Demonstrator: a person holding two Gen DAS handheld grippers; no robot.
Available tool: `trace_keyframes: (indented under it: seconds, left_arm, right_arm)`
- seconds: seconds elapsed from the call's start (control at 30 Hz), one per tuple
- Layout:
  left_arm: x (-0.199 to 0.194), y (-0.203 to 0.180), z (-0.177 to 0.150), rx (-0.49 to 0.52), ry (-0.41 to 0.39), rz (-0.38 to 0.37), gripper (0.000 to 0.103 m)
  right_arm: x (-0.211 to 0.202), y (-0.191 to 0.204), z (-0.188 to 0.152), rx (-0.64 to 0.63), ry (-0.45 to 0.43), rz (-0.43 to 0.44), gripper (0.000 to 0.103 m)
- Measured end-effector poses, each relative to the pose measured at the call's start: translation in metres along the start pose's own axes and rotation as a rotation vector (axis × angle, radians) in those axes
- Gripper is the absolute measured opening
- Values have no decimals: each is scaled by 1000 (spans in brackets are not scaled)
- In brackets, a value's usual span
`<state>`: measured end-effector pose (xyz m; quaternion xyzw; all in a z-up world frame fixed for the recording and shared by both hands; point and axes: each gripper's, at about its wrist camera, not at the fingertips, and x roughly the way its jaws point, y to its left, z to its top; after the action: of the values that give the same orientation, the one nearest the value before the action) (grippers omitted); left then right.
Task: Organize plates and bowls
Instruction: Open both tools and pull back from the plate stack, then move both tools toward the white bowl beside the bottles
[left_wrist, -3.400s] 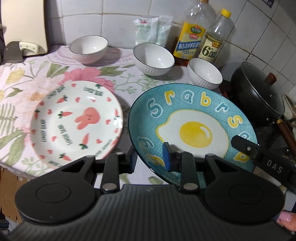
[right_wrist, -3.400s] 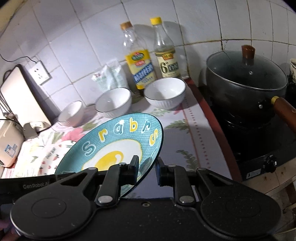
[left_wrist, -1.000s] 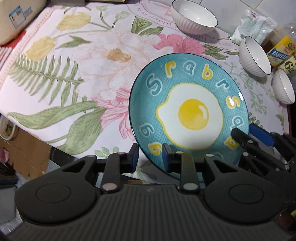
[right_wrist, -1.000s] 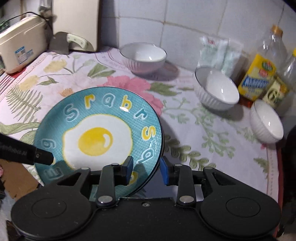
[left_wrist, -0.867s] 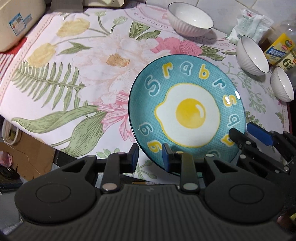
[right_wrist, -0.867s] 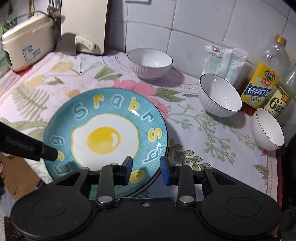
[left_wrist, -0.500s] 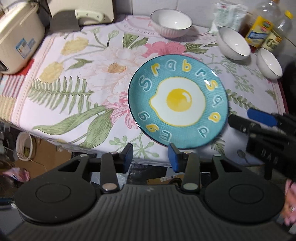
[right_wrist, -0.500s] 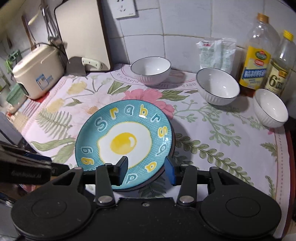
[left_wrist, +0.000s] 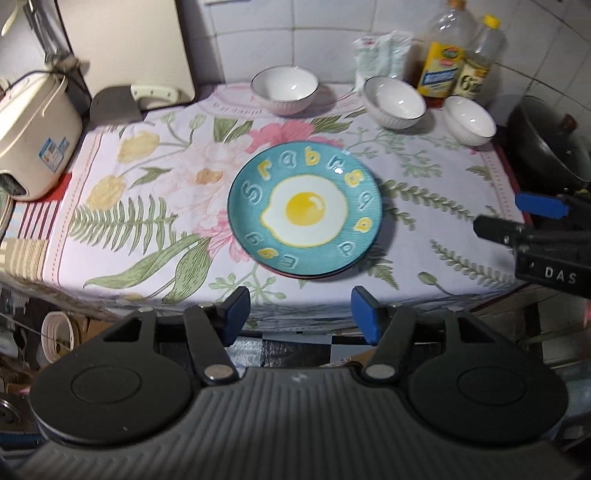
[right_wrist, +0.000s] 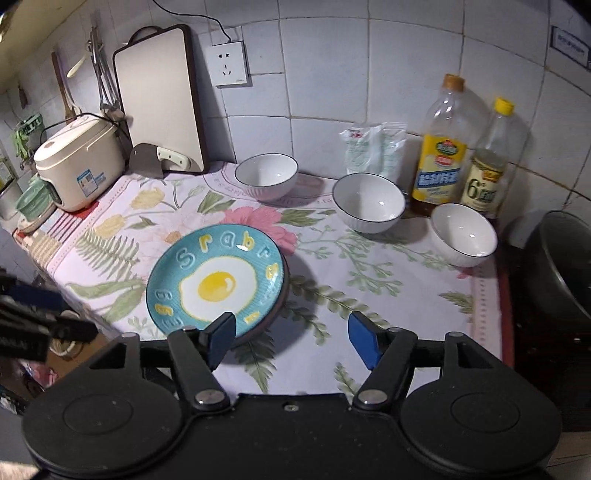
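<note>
A blue plate with a fried-egg picture (left_wrist: 305, 209) (right_wrist: 216, 282) lies flat on the flowered cloth, on top of another plate of which only a thin rim shows. Three white bowls stand along the back: one at the middle (left_wrist: 284, 89) (right_wrist: 266, 176), one right of it (left_wrist: 394, 102) (right_wrist: 368, 202), one far right (left_wrist: 469, 120) (right_wrist: 464, 233). My left gripper (left_wrist: 300, 318) is open and empty, held back over the counter's front edge. My right gripper (right_wrist: 291, 338) is open and empty, near the plate's right front; it also shows in the left wrist view (left_wrist: 535, 218).
A rice cooker (right_wrist: 79, 160), a cleaver (right_wrist: 159, 158) and a cutting board (right_wrist: 160, 98) stand at the back left. Two oil bottles (right_wrist: 443, 147) and a white bag (right_wrist: 373, 149) stand by the wall. A black lidded pot (left_wrist: 550, 146) sits on the stove at right.
Both grippers let go of the blue plate, now resting on the other plate. Both have opened wide and pulled back and up from the counter.
</note>
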<state>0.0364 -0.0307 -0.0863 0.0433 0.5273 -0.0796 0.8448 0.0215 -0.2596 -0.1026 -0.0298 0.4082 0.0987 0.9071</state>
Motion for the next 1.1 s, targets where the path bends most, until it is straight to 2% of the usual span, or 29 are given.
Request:
trace_keyframes:
  seconds: [0.4,0.47,0.5,0.6,0.67,0.87,1.1]
  left_arm:
    - [-36,-43,20,84,-103,-47,66]
    - [-40,-51,26,84,-129,-51,69]
    - [-41,-55,30,87,-139,-57,70]
    - [-41,-67,44,85,-158,-75,72]
    - [-37,-75,53,79,-168,-87,75]
    - [-11,-100,83,20,-178,-102,75]
    - [21,-129,115,-54,-215,-149,75]
  right_arm:
    - [-53,-37,-6,-10,-43,-99,75]
    - [-58,-44,-5,-11,-61,-108,80]
    - [-60,-47,-4,-11,-74,-115,85]
    - [-65,-58,-1,-8,-109,-141,87]
    - [-65,-69,2,-5,-121,-148,87]
    - [-57,-98,13,-26,-158,-144,88]
    - [-25,-132,26,-28,-191,-119,88]
